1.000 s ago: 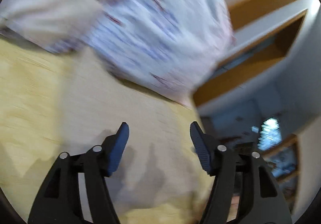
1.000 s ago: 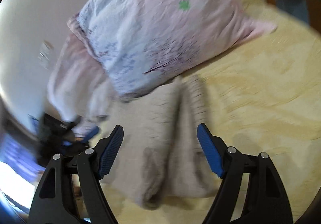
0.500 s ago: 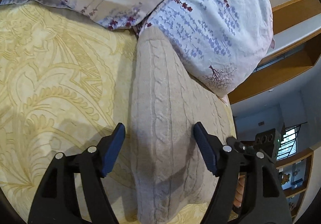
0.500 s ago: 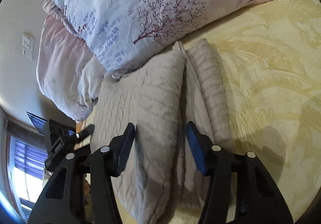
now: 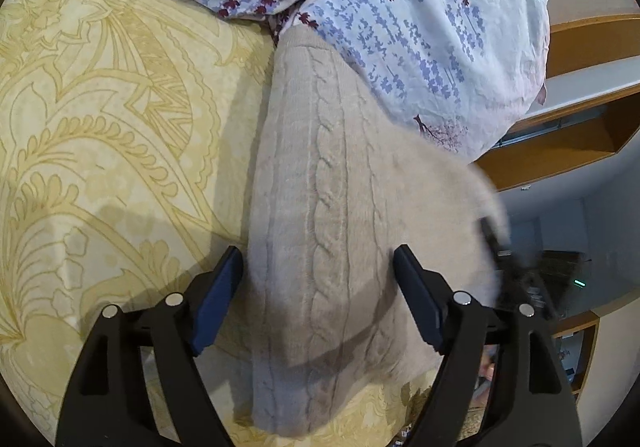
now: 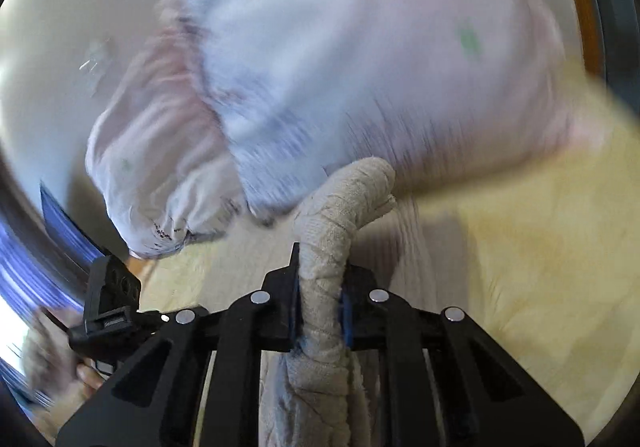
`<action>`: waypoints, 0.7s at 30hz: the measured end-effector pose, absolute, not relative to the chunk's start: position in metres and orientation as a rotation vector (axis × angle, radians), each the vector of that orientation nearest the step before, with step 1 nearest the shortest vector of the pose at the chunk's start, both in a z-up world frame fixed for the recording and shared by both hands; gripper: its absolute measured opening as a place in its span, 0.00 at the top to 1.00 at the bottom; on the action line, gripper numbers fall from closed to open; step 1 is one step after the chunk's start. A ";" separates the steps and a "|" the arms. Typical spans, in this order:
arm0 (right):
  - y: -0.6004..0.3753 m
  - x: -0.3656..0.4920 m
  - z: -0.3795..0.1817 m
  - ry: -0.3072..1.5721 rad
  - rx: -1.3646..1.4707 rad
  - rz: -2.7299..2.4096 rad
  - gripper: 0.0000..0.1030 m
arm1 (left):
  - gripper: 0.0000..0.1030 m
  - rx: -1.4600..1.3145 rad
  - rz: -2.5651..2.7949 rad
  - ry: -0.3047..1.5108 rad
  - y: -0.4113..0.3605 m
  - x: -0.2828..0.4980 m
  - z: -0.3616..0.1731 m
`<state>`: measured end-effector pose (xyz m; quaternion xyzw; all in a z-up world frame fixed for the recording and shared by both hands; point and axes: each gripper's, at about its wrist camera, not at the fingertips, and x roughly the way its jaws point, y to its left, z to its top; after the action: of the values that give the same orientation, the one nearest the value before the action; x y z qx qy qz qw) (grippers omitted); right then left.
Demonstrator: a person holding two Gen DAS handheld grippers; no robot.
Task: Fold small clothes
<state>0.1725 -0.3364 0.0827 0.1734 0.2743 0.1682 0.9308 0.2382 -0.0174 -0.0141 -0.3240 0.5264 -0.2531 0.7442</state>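
A beige cable-knit sweater (image 5: 320, 207) lies on the yellow patterned bedspread (image 5: 100, 127), its far end against the floral pillows (image 5: 420, 27). My left gripper (image 5: 318, 287) is open, its fingers on either side of the sweater's near part, just above it. My right gripper (image 6: 320, 299) is shut on a bunched fold of the sweater (image 6: 332, 223) and holds it up off the bed. The lifted part shows blurred at the sweater's right side in the left wrist view (image 5: 472, 183). The right wrist view is blurred by motion.
Floral pillows (image 6: 360, 67) are stacked at the head of the bed by a white wall. Wooden shelving (image 5: 580, 87) stands beyond the bed's right edge. The left gripper's body (image 6: 108, 295) and the hand holding it show at the lower left of the right wrist view.
My right gripper has shut on a fold of the sweater and lifted it. My left gripper has come down closer over the sweater and stays open.
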 end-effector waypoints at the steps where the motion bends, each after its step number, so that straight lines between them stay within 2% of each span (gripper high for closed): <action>1: -0.331 0.164 0.094 0.513 0.296 0.346 0.85 | 0.24 -0.709 -0.561 1.155 -0.021 0.238 -0.014; 4: -0.312 0.142 0.108 0.426 0.092 0.321 0.85 | 0.24 -0.702 -0.569 1.154 -0.025 0.237 -0.013; 7: -0.312 0.154 0.083 0.510 -0.010 0.209 0.85 | 0.24 -0.689 -0.567 1.151 -0.027 0.236 -0.012; 11: -0.347 0.185 0.038 0.697 0.184 0.156 0.85 | 0.24 -0.681 -0.576 1.157 -0.028 0.233 -0.011; 16: -0.349 0.173 0.055 0.614 0.193 0.180 0.85 | 0.24 -0.669 -0.586 1.158 -0.028 0.230 -0.010; 18: -0.347 0.185 0.048 0.666 0.186 0.154 0.84 | 0.24 -0.664 -0.586 1.157 -0.031 0.230 -0.009; 21: -0.361 0.196 0.025 0.771 0.281 0.152 0.77 | 0.24 -0.670 -0.597 1.166 -0.030 0.225 -0.011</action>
<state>0.1955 -0.3608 0.0253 0.1364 0.3744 0.0740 0.9142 0.2250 -0.0300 -0.0108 -0.3055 0.5318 -0.2722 0.7415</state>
